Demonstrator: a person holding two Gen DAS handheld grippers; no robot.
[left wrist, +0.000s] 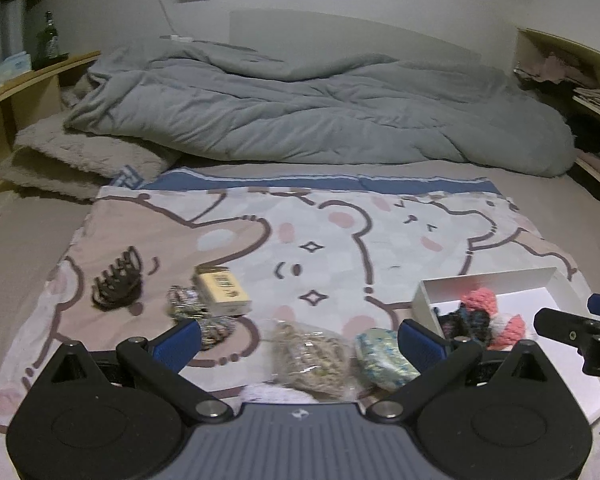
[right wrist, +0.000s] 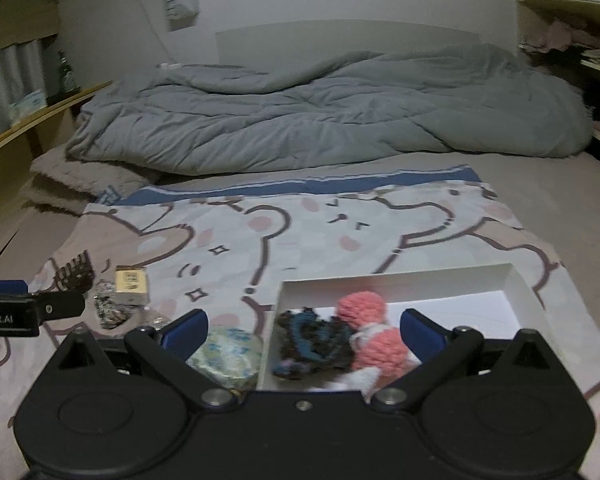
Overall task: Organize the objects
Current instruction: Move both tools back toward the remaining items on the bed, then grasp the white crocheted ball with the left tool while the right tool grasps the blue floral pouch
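Lying on the bear-print cloth (left wrist: 332,240) over the bed, a clear crinkly packet of tan snack (left wrist: 310,354) sits between the spread fingers of the left tool (left wrist: 300,340), which holds nothing. A pale blue-patterned round pouch (left wrist: 384,354) lies just beside the packet, toward that tool's right finger. The right tool (right wrist: 303,332), also spread and empty, hovers over the white box (right wrist: 516,280), where a pink knitted piece (right wrist: 374,328) touches a dark blue-and-black knitted one (right wrist: 312,340) between its fingers.
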